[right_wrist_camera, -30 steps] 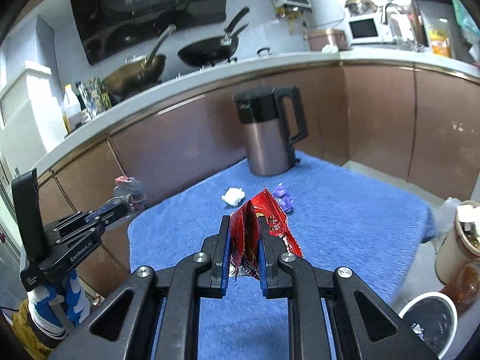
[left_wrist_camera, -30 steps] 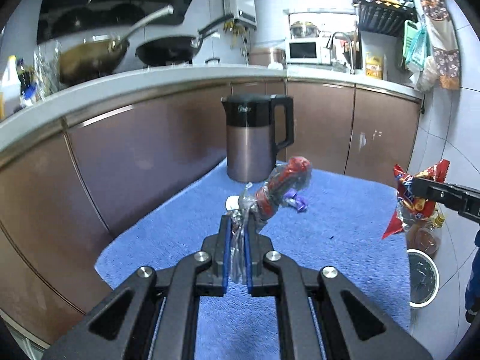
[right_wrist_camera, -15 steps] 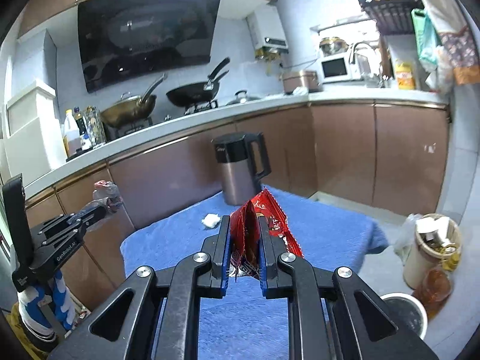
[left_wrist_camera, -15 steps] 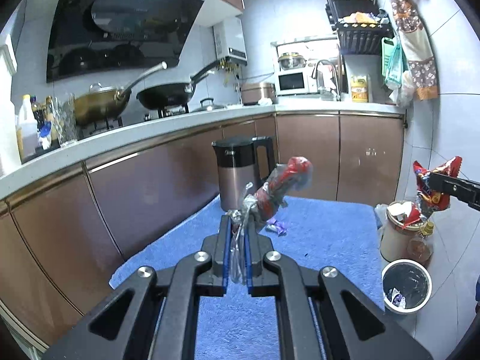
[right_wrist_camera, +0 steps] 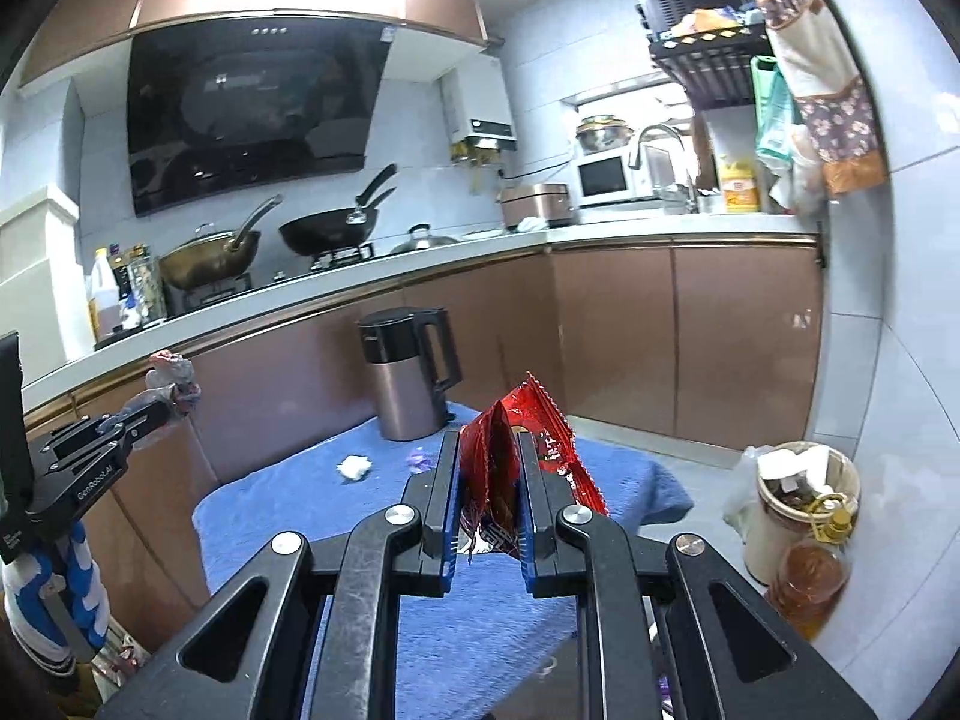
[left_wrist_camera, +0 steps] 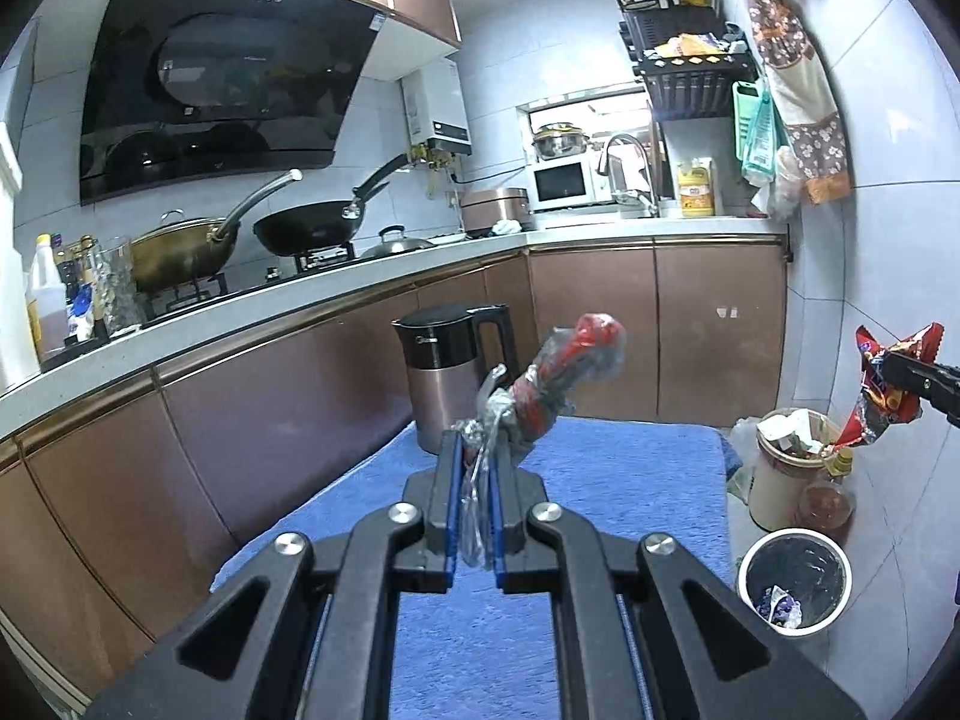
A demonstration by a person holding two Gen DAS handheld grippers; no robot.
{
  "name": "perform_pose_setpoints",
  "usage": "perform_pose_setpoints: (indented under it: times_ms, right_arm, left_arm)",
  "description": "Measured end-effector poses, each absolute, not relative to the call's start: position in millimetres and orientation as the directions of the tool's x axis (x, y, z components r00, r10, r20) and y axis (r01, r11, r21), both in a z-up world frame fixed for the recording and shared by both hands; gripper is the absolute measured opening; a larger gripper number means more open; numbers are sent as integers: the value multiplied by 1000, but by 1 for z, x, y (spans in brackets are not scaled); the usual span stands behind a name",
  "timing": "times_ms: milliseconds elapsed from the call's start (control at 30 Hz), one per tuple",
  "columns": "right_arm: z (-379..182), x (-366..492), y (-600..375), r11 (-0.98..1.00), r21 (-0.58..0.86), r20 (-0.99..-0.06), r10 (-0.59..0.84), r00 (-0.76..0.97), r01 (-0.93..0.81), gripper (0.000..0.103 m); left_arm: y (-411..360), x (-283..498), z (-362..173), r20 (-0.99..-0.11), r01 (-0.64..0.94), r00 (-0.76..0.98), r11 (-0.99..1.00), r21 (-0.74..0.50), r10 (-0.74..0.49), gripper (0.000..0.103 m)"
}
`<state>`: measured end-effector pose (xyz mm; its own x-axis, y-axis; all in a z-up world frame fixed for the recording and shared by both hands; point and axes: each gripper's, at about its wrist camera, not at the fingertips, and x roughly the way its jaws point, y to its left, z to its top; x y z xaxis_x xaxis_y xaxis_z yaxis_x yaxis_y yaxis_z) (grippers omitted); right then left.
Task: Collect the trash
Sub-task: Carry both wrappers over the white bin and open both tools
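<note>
Both grippers have lifted higher above the desk (right_wrist_camera: pixel 288 516) than a second ago, so more of the kitchen shows. Left gripper (left_wrist_camera: pixel 474 480) is pressed together on a crumpled clear wrapper (left_wrist_camera: pixel 558 384) with red inside, which sticks up and away over the blue cloth. Right gripper (right_wrist_camera: pixel 489 480) pinches a red snack bag (right_wrist_camera: pixel 528 444) upright between its blue pads. On the desk beyond lie a white wad (right_wrist_camera: pixel 354 467) and a small purple wrapper (right_wrist_camera: pixel 418 461), near the far edge. A kettle (right_wrist_camera: pixel 408 381) stands at the far edge. Off the desk's right edge, on the floor, sits an open bin (left_wrist_camera: pixel 795 582) with a jar (left_wrist_camera: pixel 786 468) beside it.
</note>
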<state>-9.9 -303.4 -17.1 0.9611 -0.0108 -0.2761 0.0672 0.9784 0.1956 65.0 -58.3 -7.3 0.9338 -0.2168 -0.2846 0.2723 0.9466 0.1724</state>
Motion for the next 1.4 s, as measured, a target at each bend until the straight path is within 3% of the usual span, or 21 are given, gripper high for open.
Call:
perform_pose_setpoints:
  times_ms: [467,733,1133,1400]
  right_arm:
    - [-37,-15,-357,951,207,-304,-161,939,230,16]
    - [-66,-4,-395,919,241,-370,-209,905,311,16]
    - [-120,3,-444,858,284,-481,-257,838,427,18]
    - [-180,12,-481,800,308,-597,-258,760,514,19]
  left_arm:
    - [-136,94,-20,-352,387,887,895,221,-297,7]
    - [-192,105,-34,-399,479,845,837,265,-357,7]
    - [-293,117,-91,-568,671,696,680,296,-439,8]
    - [-362,124,-155,-735,814,491,546,197,-467,8]
